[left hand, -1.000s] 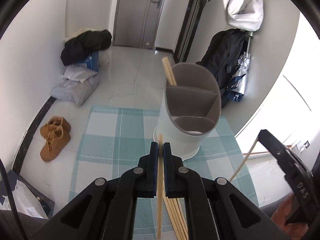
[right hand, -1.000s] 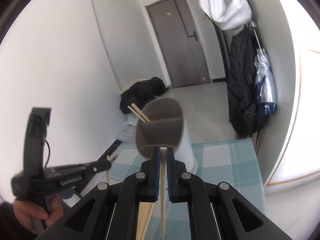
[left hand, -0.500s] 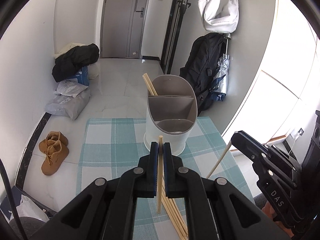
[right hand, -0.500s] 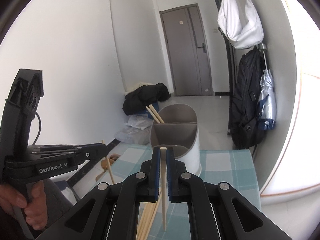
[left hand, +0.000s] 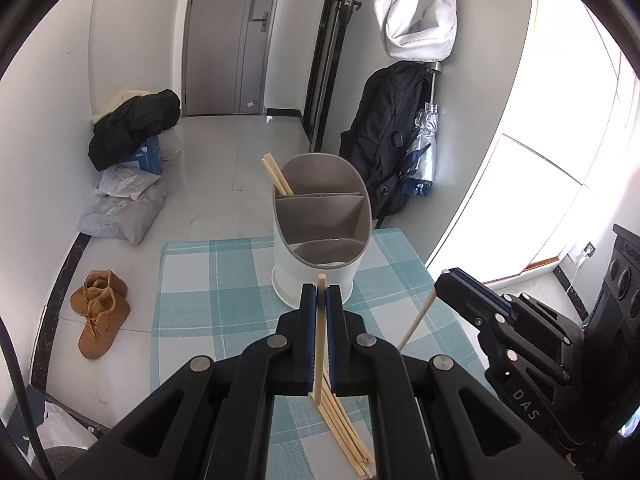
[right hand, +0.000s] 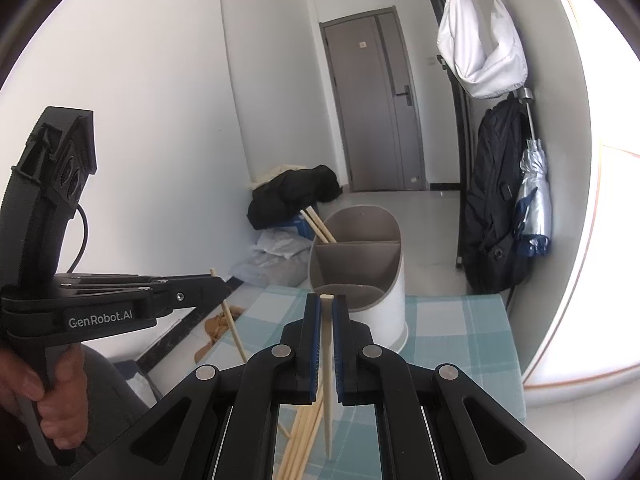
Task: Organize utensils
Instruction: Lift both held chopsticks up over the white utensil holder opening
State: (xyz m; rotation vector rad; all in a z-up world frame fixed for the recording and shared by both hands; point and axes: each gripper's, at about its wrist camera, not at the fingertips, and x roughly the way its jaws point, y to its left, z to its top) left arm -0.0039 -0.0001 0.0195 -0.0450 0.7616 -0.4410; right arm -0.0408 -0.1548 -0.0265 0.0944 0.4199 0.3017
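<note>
Tongs first: the left tongs (left hand: 321,295) are pressed together on a single pale wooden chopstick (left hand: 319,344), which stands nearly upright between the blue pads with its blunt top poking just above them. The right tongs (right hand: 327,307) pinch a second pale wooden chopstick (right hand: 328,376) the same way, its tapered tip hanging down toward the cloth. Each pair shows in the other's view off to the side, chopstick slanting from its jaws, and a hand (right hand: 48,404) grips the left handle.

Below both, a loose bundle of wooden chopsticks (left hand: 344,428) lies on the teal-and-white checked cloth (left hand: 208,280) covering the tabletop. Farther out on the same cloth stands the white oval utensil holder with a grey divided insert (left hand: 320,232). Its rear compartment already has a pair of chopsticks (left hand: 276,174) leaning against the left rim; the middle and front compartments look empty from here.

To my eye, the step in hand is the carry: one stick lifted per hand, neither yet over the holder. Next, each would need bringing above the rear compartment, tip downward and clear of the divider walls, before the jaws let go. A slanting stick could catch the rim or tip out.
</note>
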